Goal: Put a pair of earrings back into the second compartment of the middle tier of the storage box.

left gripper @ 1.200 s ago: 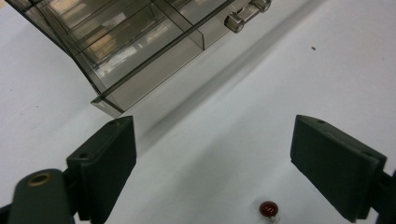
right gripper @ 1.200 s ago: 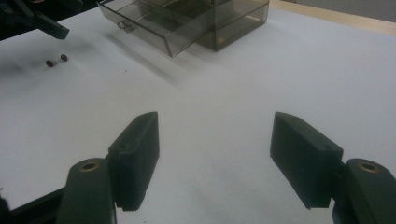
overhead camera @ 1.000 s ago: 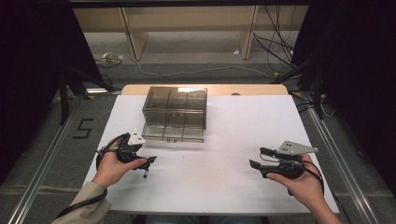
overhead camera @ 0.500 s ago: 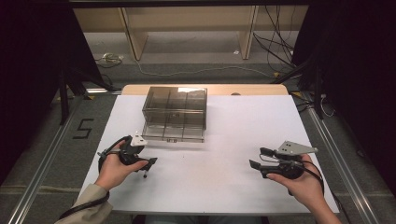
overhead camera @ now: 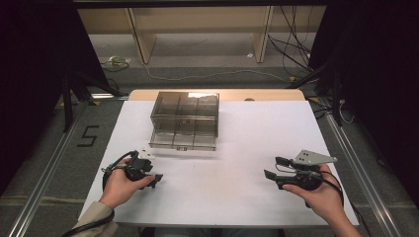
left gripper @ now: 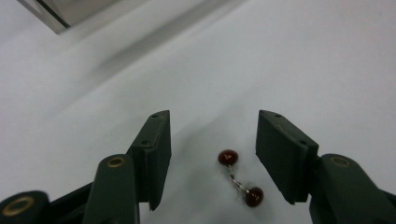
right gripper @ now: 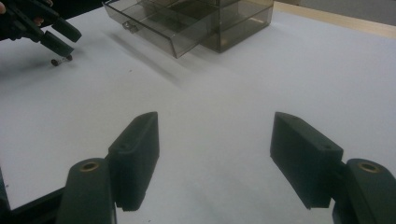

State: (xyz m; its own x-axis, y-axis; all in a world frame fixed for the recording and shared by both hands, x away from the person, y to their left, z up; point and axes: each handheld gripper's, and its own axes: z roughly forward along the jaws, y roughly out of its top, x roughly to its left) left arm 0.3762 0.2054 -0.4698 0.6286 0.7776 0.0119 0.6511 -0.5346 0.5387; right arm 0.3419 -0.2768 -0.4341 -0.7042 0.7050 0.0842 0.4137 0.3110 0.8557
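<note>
Since a second ago my left gripper (left gripper: 212,154) has crept slightly forward over the white table (overhead camera: 237,148), and its jaws have just been closing, yet they stand apart and touch nothing. Between them, on the table surface, lies a small pair of dark red beads joined by a thin silver wire (left gripper: 240,178), nearer the right-hand pad in the left gripper view. I judge the pickup is only starting: the grasp is not made, and the lift is left. Farther back sits the smoky clear plastic drawer box (overhead camera: 186,120), its bottom drawer pulled out, probably the destination. My right gripper (overhead camera: 276,168) rests at the right, jaws wide and empty.
</note>
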